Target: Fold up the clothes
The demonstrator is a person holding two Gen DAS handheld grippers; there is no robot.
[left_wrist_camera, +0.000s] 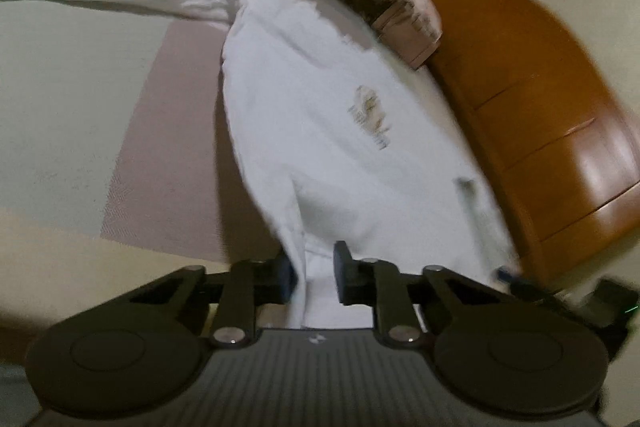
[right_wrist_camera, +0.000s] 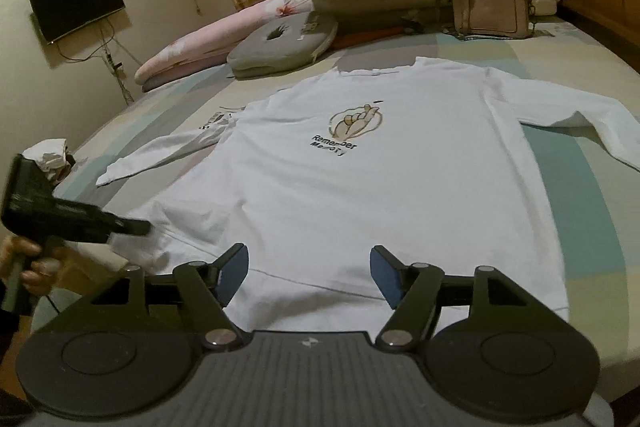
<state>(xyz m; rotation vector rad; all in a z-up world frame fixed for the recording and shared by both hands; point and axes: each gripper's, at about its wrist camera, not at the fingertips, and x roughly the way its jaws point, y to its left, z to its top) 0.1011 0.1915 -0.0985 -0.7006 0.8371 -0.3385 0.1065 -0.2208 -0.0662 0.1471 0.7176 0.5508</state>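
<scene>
Sweatshirt [right_wrist_camera: 360,187], white, long-sleeved, lies spread face-up on bed [right_wrist_camera: 592,227]. Left gripper [left_wrist_camera: 314,277] clamps its lower hem corner. Right gripper [right_wrist_camera: 308,273] hovers over hem, jaws spread wide, empty.

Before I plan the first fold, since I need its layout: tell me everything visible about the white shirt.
The white long-sleeved shirt lies face up and flat on the bed, both sleeves spread outward. Soft knit-looking fabric, a hand graphic with "Remember" lettering on the chest. The left gripper pinches a lifted hem corner; the right gripper hovers open over the hem.
</scene>
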